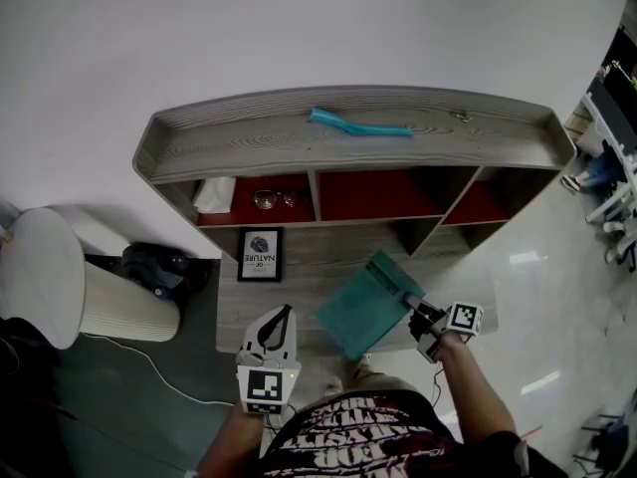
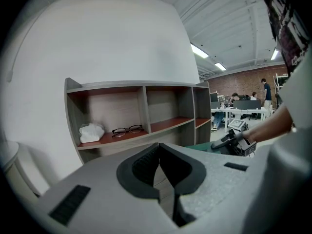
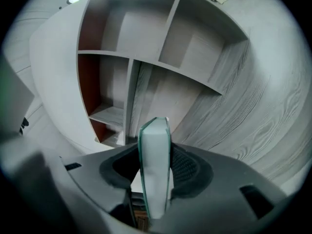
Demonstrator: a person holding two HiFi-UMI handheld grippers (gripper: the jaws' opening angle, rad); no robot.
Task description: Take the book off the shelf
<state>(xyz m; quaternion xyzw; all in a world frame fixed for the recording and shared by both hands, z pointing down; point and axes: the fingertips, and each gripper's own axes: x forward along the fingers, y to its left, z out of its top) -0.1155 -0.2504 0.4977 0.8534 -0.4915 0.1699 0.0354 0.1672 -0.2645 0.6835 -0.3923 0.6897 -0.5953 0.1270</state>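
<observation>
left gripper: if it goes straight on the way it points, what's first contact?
The left gripper would probably meet the shelf first, around the divider right of the glasses; nothing nearer shows, but depth is unclear.

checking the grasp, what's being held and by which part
The right gripper clamps the teal book across its covers, near one corner. The left gripper holds nothing.

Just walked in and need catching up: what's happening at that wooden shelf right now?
A person holds a tool in each hand. The right tool grips a teal book, held tilted in front of the shelf. The left tool is shut and empty, off to the side. Some glasses lie in the shelf's left compartment.
</observation>
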